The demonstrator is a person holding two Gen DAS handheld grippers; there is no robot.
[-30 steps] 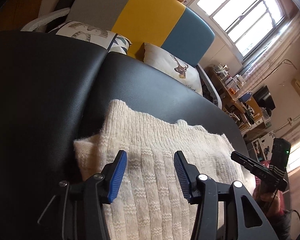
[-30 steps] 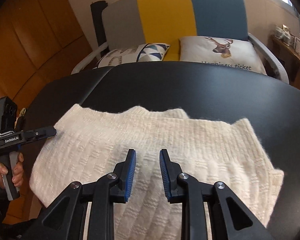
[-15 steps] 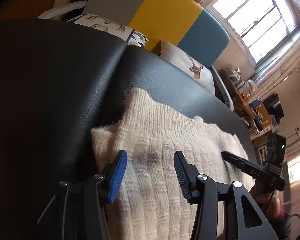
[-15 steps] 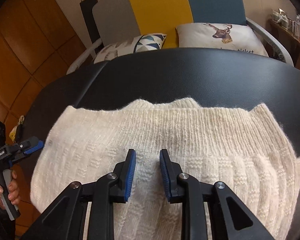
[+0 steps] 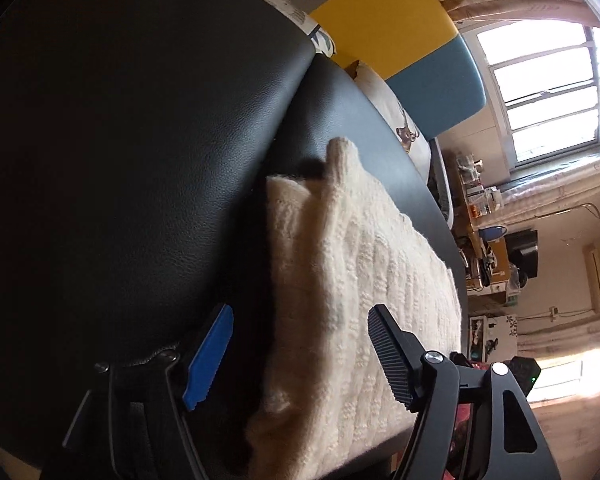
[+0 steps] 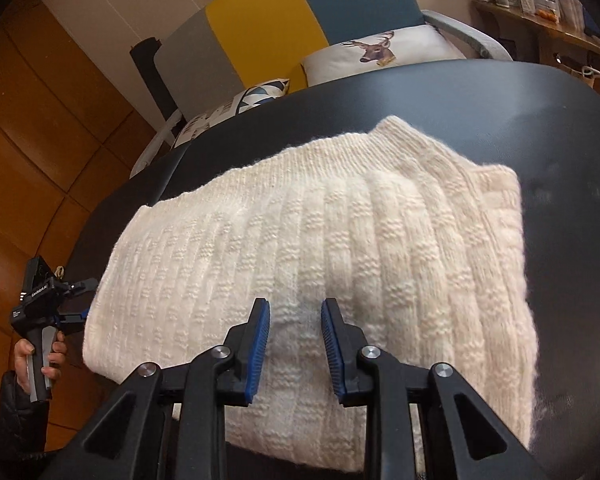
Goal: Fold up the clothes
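Two grippers, both empty. The cream knit sweater (image 6: 320, 248) lies as a layered, roughly rectangular bundle on the black padded surface (image 6: 480, 96), its long side along the near edge and hanging slightly over it; a doubled layer shows at its right end and along the left end in the left wrist view. Right gripper (image 6: 296, 344) hovers low over the near middle of the knit, fingers a narrow gap apart, nothing pinched between them. Left gripper (image 5: 300, 356) sits off the sweater's left end near the surface's near-left corner, fingers spread wide; the sweater's left edge (image 5: 296, 280) lies between them but untouched, as far as I can tell. Person's hand (image 6: 40, 360) grips the left tool's handle. Stage is ambiguous: the bundle fits either a fold in hand with one more halving to go, or a finished fold being squared up. My read: left jaws are lined up on that end edge. Any grasp there needs all stacked layers caught together, or the bulky knit will slip and the stack will splay.
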